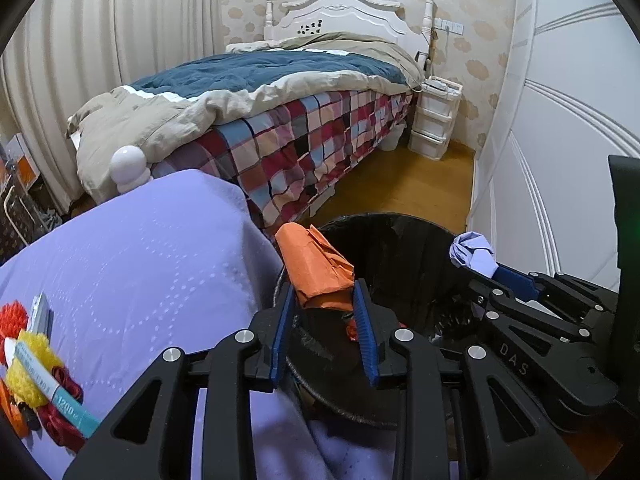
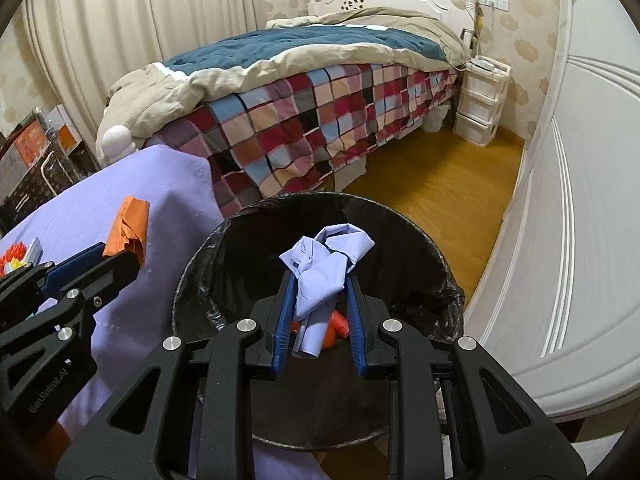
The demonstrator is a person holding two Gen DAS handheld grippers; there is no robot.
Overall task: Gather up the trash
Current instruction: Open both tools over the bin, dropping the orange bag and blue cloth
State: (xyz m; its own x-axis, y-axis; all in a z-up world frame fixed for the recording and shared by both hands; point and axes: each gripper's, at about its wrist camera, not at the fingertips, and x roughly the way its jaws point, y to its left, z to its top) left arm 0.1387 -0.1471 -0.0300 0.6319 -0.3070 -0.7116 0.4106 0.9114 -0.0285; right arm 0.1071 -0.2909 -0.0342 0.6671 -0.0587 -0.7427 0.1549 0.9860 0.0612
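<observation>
My left tool [image 1: 324,300] is clamped on orange paper [image 1: 316,266] at the bin's [image 2: 224,240] left rim. My right tool [image 2: 318,292] is clamped on crumpled lilac paper [image 2: 324,264], centre frame over the bin.

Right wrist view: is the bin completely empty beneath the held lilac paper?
No. Orange-red scraps already lie in the black-lined bin, visible below the crumpled lilac paper that the right gripper holds over it.

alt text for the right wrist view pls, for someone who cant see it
The right gripper holds a crumpled lilac paper over an open bin lined with a black bag. To its left, the left gripper holds a crumpled orange paper above a lilac-covered table; behind stands a bed.
</observation>
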